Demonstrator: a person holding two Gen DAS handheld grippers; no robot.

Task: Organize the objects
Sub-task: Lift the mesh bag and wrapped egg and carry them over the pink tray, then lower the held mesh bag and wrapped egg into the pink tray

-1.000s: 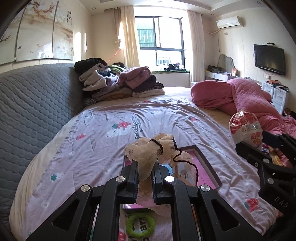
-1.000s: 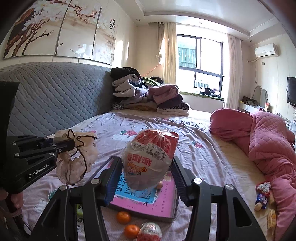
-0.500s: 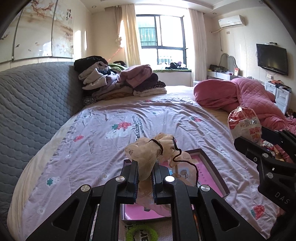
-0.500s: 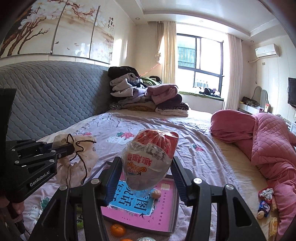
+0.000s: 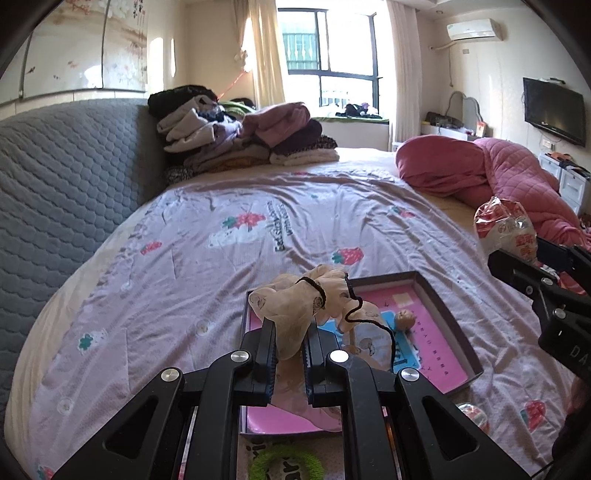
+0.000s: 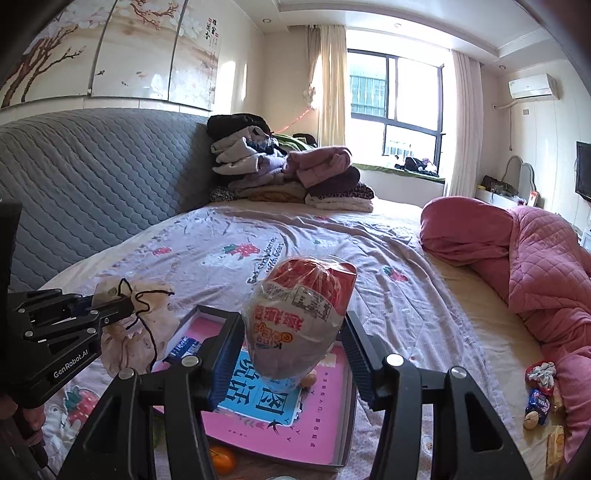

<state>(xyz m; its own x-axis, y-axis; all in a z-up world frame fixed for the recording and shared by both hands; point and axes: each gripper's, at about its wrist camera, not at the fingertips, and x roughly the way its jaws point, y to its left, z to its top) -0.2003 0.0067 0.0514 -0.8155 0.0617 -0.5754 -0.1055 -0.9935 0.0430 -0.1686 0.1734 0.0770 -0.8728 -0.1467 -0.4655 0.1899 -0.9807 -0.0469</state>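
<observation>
Left hand-held gripper: we held beige drawstring cloth pouch | right hand-held gripper: we held red-white plastic snack bag | both above pink shallow box

On my feed: bed in lilac strawberry-print sheet; grey quilted headboard; pile of folded clothes at the far end; pink quilt bunched on the right; window with cream curtains; wall TV; air conditioner.
</observation>
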